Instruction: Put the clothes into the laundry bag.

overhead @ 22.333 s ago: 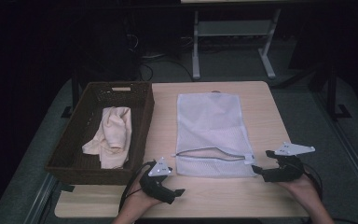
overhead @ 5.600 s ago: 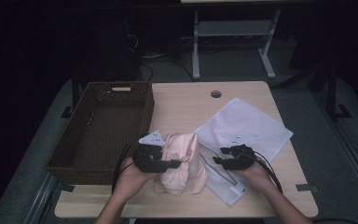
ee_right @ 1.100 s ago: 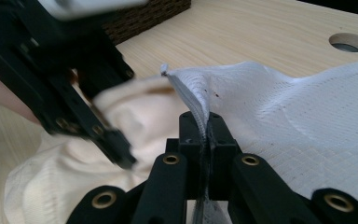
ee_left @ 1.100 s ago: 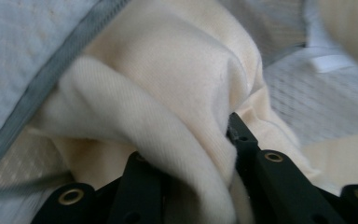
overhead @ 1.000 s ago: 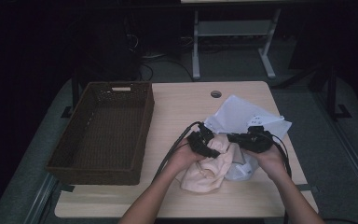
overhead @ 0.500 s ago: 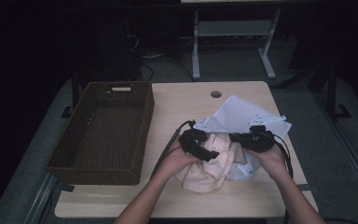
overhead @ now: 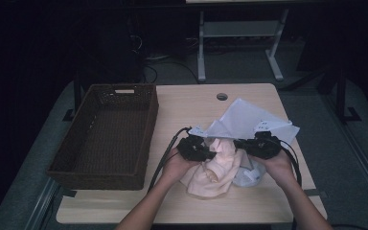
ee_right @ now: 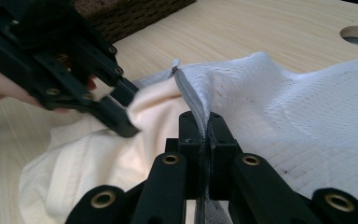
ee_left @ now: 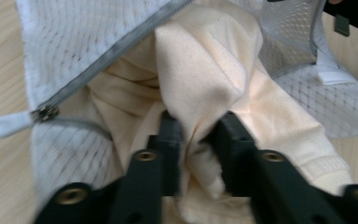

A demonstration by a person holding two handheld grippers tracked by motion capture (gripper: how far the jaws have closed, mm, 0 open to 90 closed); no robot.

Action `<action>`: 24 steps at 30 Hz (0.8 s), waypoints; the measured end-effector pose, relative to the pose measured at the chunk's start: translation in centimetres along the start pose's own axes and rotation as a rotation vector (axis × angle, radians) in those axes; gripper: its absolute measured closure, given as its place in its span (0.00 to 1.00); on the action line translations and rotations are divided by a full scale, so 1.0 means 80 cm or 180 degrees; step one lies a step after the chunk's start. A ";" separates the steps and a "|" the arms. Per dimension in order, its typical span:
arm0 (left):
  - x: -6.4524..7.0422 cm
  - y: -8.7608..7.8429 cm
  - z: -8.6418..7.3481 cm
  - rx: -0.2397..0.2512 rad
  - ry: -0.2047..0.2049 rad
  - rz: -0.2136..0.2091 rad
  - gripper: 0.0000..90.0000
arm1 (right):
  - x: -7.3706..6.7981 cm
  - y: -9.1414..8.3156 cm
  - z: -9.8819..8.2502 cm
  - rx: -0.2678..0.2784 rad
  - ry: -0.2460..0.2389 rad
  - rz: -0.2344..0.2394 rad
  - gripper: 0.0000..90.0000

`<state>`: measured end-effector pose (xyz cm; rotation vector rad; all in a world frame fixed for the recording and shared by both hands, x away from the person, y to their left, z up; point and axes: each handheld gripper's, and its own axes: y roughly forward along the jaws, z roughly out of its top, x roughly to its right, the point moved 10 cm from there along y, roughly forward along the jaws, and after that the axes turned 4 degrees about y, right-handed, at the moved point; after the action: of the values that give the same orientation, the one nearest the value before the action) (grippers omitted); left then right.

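Observation:
A cream cloth (overhead: 215,167) lies bunched on the table, partly inside the mouth of a white mesh zip bag (overhead: 249,117). My left gripper (overhead: 208,154) has just been closing, and its jaws now pinch a fold of the cream cloth (ee_left: 205,70) at the bag's opening. The left gripper (ee_left: 198,128) points into the bag's mouth, and the zipper pull (ee_left: 9,125) lies to its left. My right gripper (ee_right: 204,123) is shut on the mesh bag's (ee_right: 284,107) zipper edge and holds it raised. From there the left gripper (ee_right: 121,112) is seen across the cloth (ee_right: 98,154).
A dark wicker basket (overhead: 103,129) stands on the left half of the table. A round cable hole (overhead: 222,96) sits near the table's far edge. Cables trail from both grippers toward the front edge.
My left gripper has shifted slightly left on the cloth and holds a new fold. The right gripper has kept still on the bag's edge.

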<state>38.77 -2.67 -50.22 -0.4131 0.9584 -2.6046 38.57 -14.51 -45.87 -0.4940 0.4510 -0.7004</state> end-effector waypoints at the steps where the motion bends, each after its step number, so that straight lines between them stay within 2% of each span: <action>1: 0.000 0.000 0.000 0.0000 0.0000 0.0000 0.87 | -0.001 0.000 0.000 -0.0007 -0.0012 0.0006 0.96; 5: 0.003 0.002 0.009 0.0034 0.0103 0.0077 0.92 | -0.005 0.002 -0.001 -0.0028 -0.0046 0.0025 0.96; 6: 0.007 -0.004 0.022 0.0142 0.0161 0.0123 0.93 | -0.010 0.002 0.000 -0.0017 -0.0059 0.0050 0.96; 7: 0.007 -0.004 0.022 0.0142 0.0161 0.0123 0.93 | -0.010 0.002 0.000 -0.0017 -0.0059 0.0050 0.96; 8: 0.015 -0.011 0.040 0.0276 0.0233 0.0141 0.93 | -0.018 0.000 0.004 0.0010 -0.0082 0.0079 0.96; 9: 0.015 -0.011 0.040 0.0276 0.0233 0.0141 0.93 | -0.018 0.000 0.004 0.0010 -0.0082 0.0079 0.96; 10: 0.022 -0.014 0.057 0.0391 0.0317 0.0202 0.93 | -0.028 -0.004 0.010 0.0063 -0.0127 0.0119 0.96; 11: 0.022 -0.014 0.057 0.0391 0.0317 0.0202 0.93 | -0.028 -0.004 0.010 0.0063 -0.0127 0.0119 0.96; 12: 0.026 -0.012 0.067 0.0426 0.0410 0.0307 0.93 | -0.035 -0.010 0.015 0.0122 -0.0150 0.0146 0.96; 15: 0.026 -0.001 0.066 0.0368 0.0404 0.0325 0.93 | -0.038 -0.017 0.017 0.0146 -0.0169 0.0147 0.96; 17: 0.024 0.021 0.058 0.0272 0.0360 0.0327 0.92 | -0.039 -0.022 0.012 0.0125 -0.0162 0.0149 0.96; 18: 0.023 0.030 0.054 0.0235 0.0329 0.0326 0.92 | -0.038 -0.023 0.001 0.0052 -0.0159 0.0146 0.96; 20: 0.018 0.046 0.047 0.0202 0.0289 0.0368 0.92 | -0.038 -0.023 -0.006 0.0019 -0.0156 0.0143 0.96; 22: 0.016 0.052 0.044 0.0198 0.0261 0.0374 0.90 | -0.039 -0.025 -0.026 -0.0098 -0.0168 0.0140 0.96; 23: 0.015 0.054 0.043 0.0200 0.0246 0.0373 0.90 | -0.039 -0.025 -0.026 -0.0098 -0.0168 0.0140 0.96; 24: 0.015 0.054 0.042 0.0196 0.0238 0.0362 0.87 | -0.040 -0.027 -0.037 -0.0134 -0.0162 0.0145 0.96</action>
<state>39.89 -8.18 -50.47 -0.2398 0.8956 -2.5545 33.72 -14.50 -46.25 -0.5384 0.4287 -0.6344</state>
